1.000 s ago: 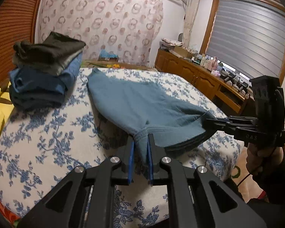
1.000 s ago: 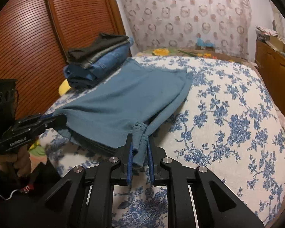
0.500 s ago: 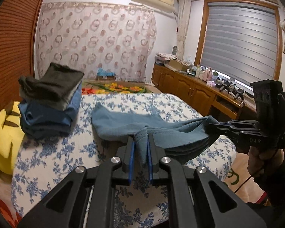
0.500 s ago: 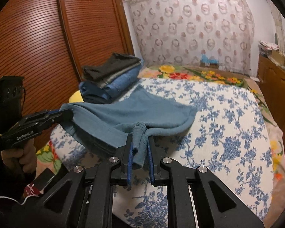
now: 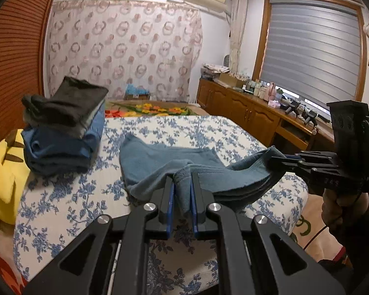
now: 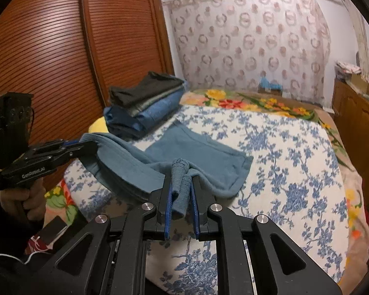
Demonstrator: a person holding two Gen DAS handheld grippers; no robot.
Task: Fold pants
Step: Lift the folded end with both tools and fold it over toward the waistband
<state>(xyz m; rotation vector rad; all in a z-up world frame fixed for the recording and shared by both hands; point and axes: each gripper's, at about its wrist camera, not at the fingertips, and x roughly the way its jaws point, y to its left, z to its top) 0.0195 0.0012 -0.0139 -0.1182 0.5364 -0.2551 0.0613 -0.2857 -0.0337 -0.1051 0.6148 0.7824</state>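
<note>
The left gripper [image 5: 182, 191] is clamped on a bunched edge of the blue pants [image 5: 160, 157], the cloth pinched between its blue-lined fingers [image 5: 170, 196]. The right gripper [image 6: 180, 191] is likewise closed on another bunch of the same pants [image 6: 209, 152], a rolled wad of fabric standing up between its fingers [image 6: 169, 199].

In the left wrist view the right gripper [image 5: 280, 161] shows at the right, gripping the pants' corner, with a hand [image 5: 342, 196] around its handle. In the right wrist view the left gripper [image 6: 86, 145] shows at the left, gripping the opposite corner.

The pants' near edge is lifted between the two grippers and sags in the middle; the far part lies flat on the bed [image 5: 209, 130], which has a blue-flowered white cover. The near folds hang just over the bed's near edge.

A stack of folded clothes [image 5: 61, 127], dark on top and blue below, sits on the bed's far left, apart from the pants. A yellow plush [image 5: 5, 172] lies beside the stack at the left edge.
</note>
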